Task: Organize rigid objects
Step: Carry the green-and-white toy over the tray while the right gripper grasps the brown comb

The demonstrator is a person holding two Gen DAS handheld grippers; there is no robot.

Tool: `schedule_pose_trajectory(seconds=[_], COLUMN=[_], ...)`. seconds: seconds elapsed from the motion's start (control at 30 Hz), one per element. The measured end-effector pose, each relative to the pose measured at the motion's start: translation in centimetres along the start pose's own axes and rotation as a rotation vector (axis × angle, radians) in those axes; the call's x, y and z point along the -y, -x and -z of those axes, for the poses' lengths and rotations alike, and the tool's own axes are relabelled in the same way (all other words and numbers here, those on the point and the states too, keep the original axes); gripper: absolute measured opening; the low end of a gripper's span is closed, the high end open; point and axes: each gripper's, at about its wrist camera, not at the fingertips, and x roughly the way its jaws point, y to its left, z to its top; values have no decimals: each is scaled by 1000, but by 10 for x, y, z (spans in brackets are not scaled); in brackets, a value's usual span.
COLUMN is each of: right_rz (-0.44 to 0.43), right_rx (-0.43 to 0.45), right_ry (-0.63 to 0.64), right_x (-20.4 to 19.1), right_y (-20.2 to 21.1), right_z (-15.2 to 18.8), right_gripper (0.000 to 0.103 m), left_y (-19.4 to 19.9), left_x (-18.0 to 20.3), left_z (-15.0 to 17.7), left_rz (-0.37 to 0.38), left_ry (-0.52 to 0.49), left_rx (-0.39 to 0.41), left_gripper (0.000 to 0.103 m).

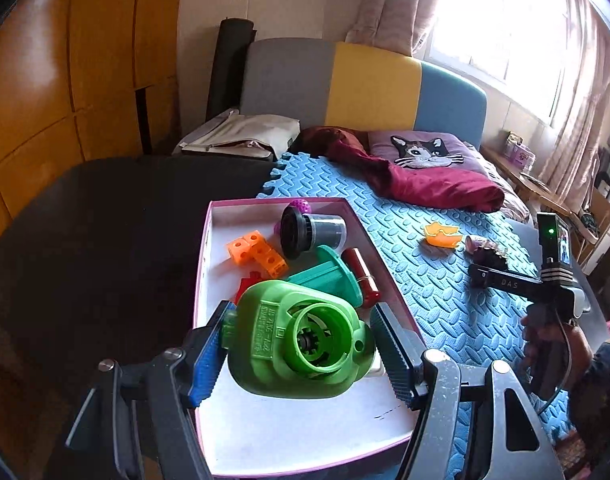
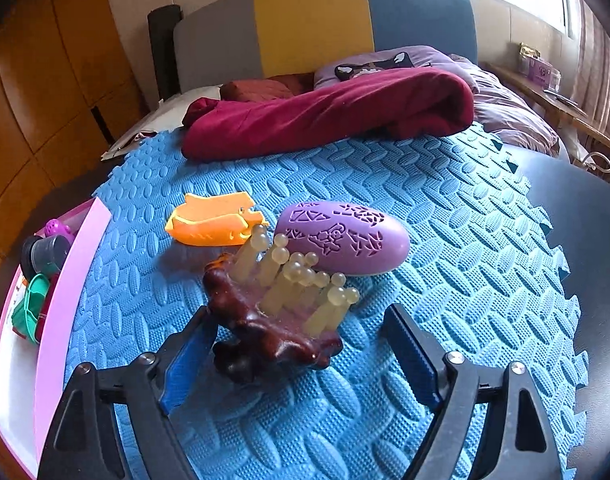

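We are holding the green toy (image 1: 301,346) over the near end of the pink box (image 1: 203,264), left gripper (image 1: 301,354) jaws spread beside it. Let it drop gently there. Our right gripper (image 2: 301,344), jaws wide, is reaching around the mushroom figure (image 2: 281,304) on the blue mat (image 2: 465,240).
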Motion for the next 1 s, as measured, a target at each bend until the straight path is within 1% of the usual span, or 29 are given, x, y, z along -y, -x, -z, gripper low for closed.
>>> schedule_pose_trajectory(seconds=[0.27,0.5,0.67,0.83,1.0], right_rz=[4,28,30,14,17], right_rx=[0,-6,-1,14,28], right_ry=[4,21,18,-22,-63], right_x=[0,-4,-4,1,5], right_y=[0,-1,1,5,8], right_z=[0,1,0,2,2], right_gripper=[87,87,87,86,82], left_y=[-6,-11,-11,-13,-14], left_x=[-7,-12,-20,-27,-30], left_z=[7,15,19,21,23], left_rz=[-13,-34,-35,-36,-31], left_ry=[15,24,42,61,74], left_rx=[-18,-37,-41,-46,-49], left_gripper=[69,69,69,69,69])
